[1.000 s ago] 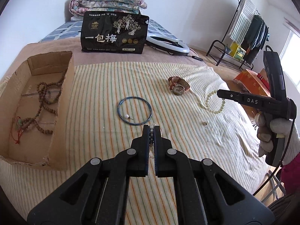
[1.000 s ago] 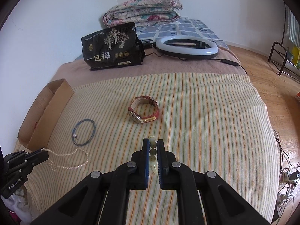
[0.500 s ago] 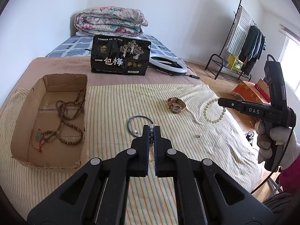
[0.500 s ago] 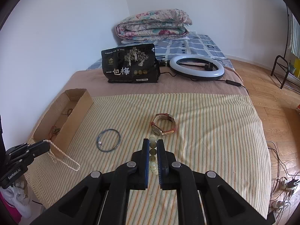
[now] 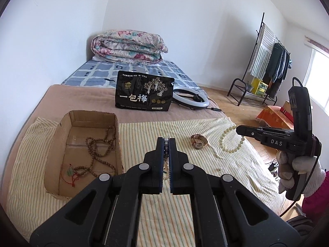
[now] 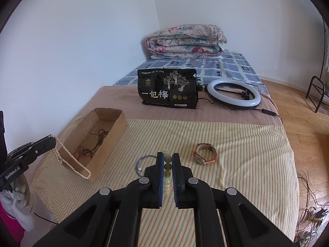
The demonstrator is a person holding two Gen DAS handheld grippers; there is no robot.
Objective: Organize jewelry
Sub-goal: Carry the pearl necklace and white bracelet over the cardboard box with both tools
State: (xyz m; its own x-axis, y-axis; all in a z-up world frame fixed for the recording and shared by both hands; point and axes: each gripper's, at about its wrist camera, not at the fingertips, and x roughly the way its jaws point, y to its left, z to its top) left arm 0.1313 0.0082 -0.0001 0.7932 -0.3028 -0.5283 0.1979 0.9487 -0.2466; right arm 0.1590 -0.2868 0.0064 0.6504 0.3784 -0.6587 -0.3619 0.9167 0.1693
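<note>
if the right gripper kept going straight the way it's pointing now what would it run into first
Probably the striped cloth on the bed, close to the blue bangle. The right gripper, shut on the pale bead bracelet, points downward at bare cloth between bangle and watch. Depth is hard to judge.

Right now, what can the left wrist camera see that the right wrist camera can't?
Only the left wrist view shows the clothes rack by the window and the whole pale bead bracelet hanging as a loop from the right tongs.

Only the right wrist view shows the blue bangle on the striped cloth and the pearl necklace dangling from the left tongs.

Both show the cardboard box holding brown beads, the watch, the black bag, the ring light and the folded quilt.
</note>
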